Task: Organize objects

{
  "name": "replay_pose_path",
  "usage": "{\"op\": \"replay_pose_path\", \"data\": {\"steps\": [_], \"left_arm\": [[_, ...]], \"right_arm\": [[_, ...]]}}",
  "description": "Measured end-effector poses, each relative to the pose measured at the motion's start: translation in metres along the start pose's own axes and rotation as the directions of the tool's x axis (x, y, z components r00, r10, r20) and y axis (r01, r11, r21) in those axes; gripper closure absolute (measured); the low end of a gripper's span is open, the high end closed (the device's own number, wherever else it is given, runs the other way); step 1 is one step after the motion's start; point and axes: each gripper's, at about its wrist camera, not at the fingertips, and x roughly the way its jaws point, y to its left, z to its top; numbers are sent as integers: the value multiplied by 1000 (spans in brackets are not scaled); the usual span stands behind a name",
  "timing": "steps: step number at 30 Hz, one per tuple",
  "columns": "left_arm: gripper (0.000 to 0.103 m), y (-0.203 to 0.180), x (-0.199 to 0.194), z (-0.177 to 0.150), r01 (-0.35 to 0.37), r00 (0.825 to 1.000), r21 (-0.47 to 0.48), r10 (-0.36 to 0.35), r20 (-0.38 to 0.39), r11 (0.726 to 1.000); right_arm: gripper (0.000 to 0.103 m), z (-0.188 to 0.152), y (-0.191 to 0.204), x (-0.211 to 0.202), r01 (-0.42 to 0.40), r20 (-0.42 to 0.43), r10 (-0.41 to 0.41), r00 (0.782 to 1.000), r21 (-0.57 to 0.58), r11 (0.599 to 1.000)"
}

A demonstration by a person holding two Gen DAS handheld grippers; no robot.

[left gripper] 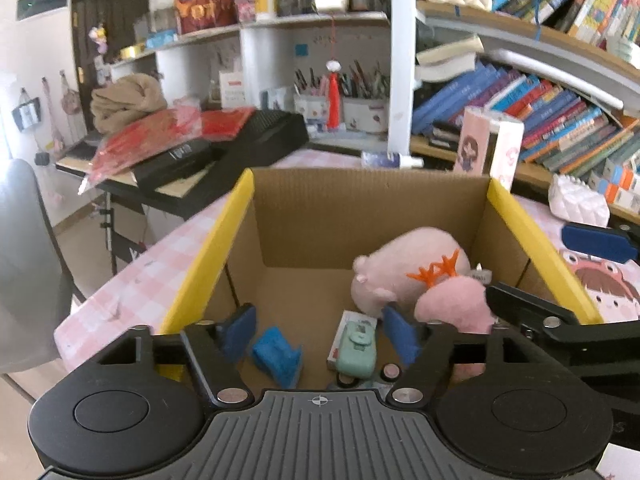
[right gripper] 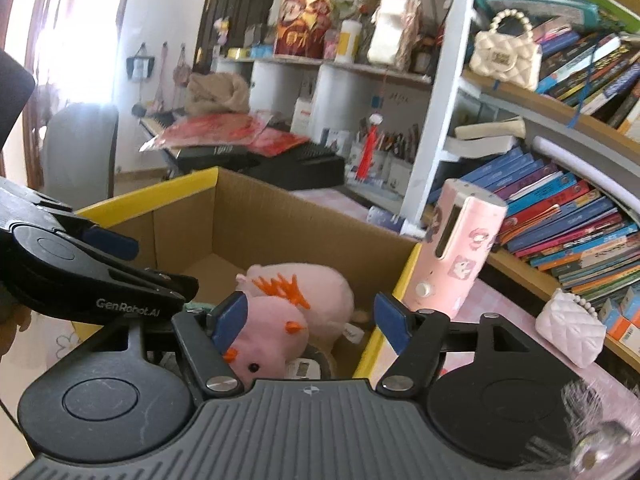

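"GenRobot.AI" printed on left tongs (right gripper: 112, 240).

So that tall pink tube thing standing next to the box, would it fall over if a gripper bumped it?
Probably. The pink cylinder stands upright on a narrow base, tall for its width, so a sideways nudge near its top would likely tip it. Once down, its round body might roll across the checked tablecloth. Its shell looks hard and smooth, possibly slippery to grip.

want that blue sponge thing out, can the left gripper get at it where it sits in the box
Probably yes. The left gripper is open over the cardboard box, and the blue sponge lies uncovered on the floor just ahead, apart from the pink plush.
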Motion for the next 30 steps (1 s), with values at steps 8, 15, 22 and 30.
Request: {"op": "replay_pose_path", "data": {"steps": [8, 15, 22, 30], "left_arm": [[16, 1, -24, 0, 26, 997, -15, -25, 67, 1000], [9, 7, -50, -7, 40, 993, -33, -36, 114, 999], [4, 11, -79, -26, 40, 993, -18, -38, 116, 999], [2, 17, -109, -58, 70, 996, -15, -69, 62, 997]], "right_arm": [[20, 3, -1, -25, 82, 65, -84, 994, 29, 996], [12, 5, 2, -51, 168, 51, -174, 983, 113, 979], [4, -2, 9, -75, 306, -52, -302, 952, 240, 921], [0, -26, 33, -110, 431, -172, -397, 901, 261, 864]]}}
